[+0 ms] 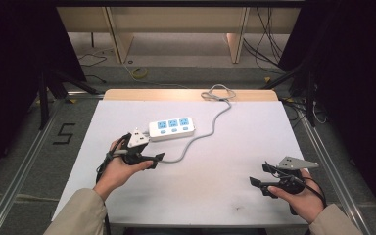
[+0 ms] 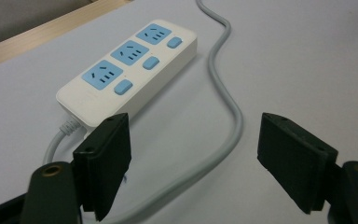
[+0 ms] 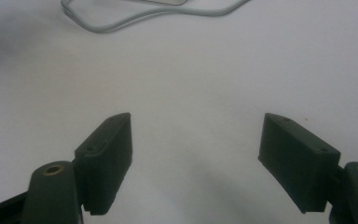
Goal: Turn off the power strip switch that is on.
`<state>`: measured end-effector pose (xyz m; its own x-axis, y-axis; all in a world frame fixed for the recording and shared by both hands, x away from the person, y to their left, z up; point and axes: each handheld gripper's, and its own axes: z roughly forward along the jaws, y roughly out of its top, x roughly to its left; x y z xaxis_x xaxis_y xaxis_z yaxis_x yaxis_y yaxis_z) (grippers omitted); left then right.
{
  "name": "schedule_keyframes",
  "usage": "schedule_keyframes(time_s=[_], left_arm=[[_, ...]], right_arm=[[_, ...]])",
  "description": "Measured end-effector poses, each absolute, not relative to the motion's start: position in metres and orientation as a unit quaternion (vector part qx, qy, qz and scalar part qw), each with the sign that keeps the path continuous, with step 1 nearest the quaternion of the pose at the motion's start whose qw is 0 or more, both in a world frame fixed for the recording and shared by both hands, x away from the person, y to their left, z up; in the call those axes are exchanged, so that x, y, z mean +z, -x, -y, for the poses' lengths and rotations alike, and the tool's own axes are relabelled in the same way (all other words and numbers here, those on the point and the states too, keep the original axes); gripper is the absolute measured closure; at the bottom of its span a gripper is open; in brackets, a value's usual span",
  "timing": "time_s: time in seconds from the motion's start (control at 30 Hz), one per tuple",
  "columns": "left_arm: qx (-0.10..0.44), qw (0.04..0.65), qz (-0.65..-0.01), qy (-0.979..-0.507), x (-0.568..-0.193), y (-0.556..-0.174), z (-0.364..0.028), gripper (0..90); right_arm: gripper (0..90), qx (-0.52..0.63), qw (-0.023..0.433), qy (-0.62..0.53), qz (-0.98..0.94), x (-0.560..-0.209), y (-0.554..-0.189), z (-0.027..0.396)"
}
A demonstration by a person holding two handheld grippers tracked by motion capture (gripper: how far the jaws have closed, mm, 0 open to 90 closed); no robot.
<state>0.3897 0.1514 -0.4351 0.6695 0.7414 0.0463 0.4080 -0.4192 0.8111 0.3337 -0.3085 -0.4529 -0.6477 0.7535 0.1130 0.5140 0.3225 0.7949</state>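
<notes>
Where the white table runs toward its far half, I see the power strip lying flat, left of centre, its three blue sockets and three blue switches facing up. Its grey cord leaves the strip's left end, curves round the near side, snakes toward the far edge and ends in a loose loop there. In the left gripper view the same power strip sits just beyond the jaws, and the cord sweeps down between them across the table surface without touching either pad.

My left gripper hovers just in front of the strip's left end, near it but apart from it. Its jaws stand wide apart and hold nothing (the cord passes under the gap, unpinched). My left hand wraps the handle, the beige sleeve coming in from the bottom edge.

My right gripper is well apart from the strip, near the table's front right corner, jaws spread wide over bare table and gripping nothing. The right gripper view confirms this, with a stretch of the cord lying far ahead at the top.
</notes>
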Motion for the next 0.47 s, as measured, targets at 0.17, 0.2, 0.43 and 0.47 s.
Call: schedule_keyframes(time_s=[0.17,0.2,0.43,0.47], left_arm=[[0.204,0.409,-0.349,-0.818,-0.444,-0.374,-0.154,24.6],[0.205,0.407,-0.35,-0.818,-0.446,-0.372,-0.155,24.6],[0.201,0.398,-0.348,-0.825,-0.453,-0.365,-0.155,24.6],[0.201,0.397,-0.345,-0.826,-0.453,-0.364,-0.153,24.5]], right_arm=[[26.2,0.43,0.142,-0.396,-0.799,-0.453,-0.334,0.309],[26.2,0.429,0.142,-0.395,-0.8,-0.452,-0.334,0.309],[26.3,0.432,0.144,-0.393,-0.799,-0.451,-0.333,0.308],[26.2,0.432,0.144,-0.393,-0.799,-0.451,-0.333,0.308]])
